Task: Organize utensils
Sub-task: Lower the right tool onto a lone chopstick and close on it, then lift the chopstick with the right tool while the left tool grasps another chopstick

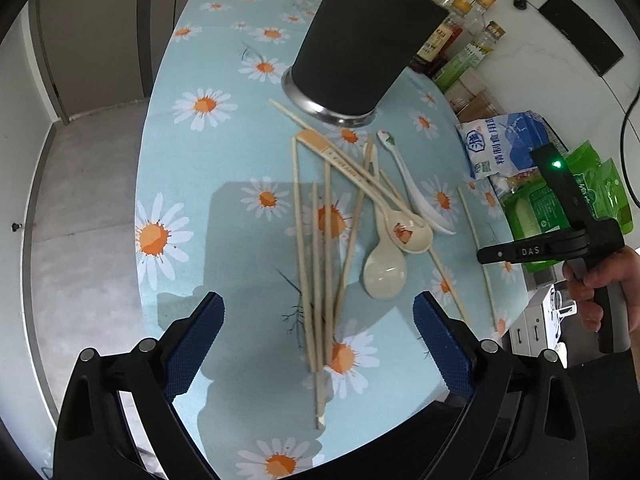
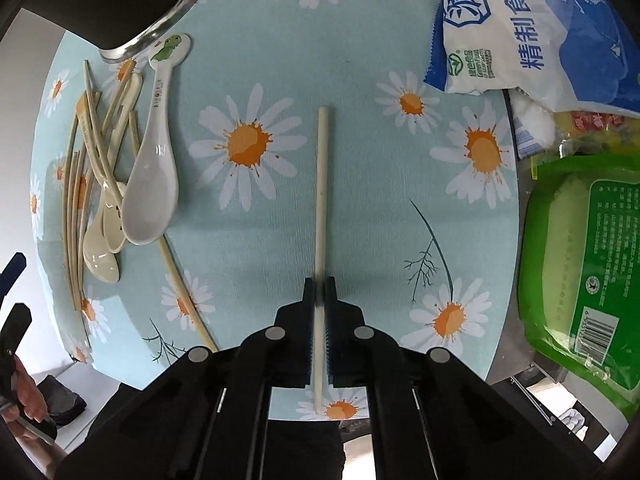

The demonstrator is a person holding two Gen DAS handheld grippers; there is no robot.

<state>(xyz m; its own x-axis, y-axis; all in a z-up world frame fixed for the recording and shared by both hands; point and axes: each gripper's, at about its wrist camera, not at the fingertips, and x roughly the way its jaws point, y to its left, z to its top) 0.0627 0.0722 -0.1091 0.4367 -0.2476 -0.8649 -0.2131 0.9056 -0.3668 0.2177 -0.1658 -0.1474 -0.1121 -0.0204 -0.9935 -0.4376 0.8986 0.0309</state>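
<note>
— What is held by the right tool (image 2: 320,292)?
— A lone chopstick (image 2: 322,184) on the counter (image 2: 352,60) is clamped, right of the pile (image 1: 332,240); the left tool (image 1: 318,324) is spread wide.

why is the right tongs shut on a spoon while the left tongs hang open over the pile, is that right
Not quite: the right tongs are shut on a single chopstick, not a spoon, as the right wrist view shows. The left tongs do hang open over the pile.
</note>
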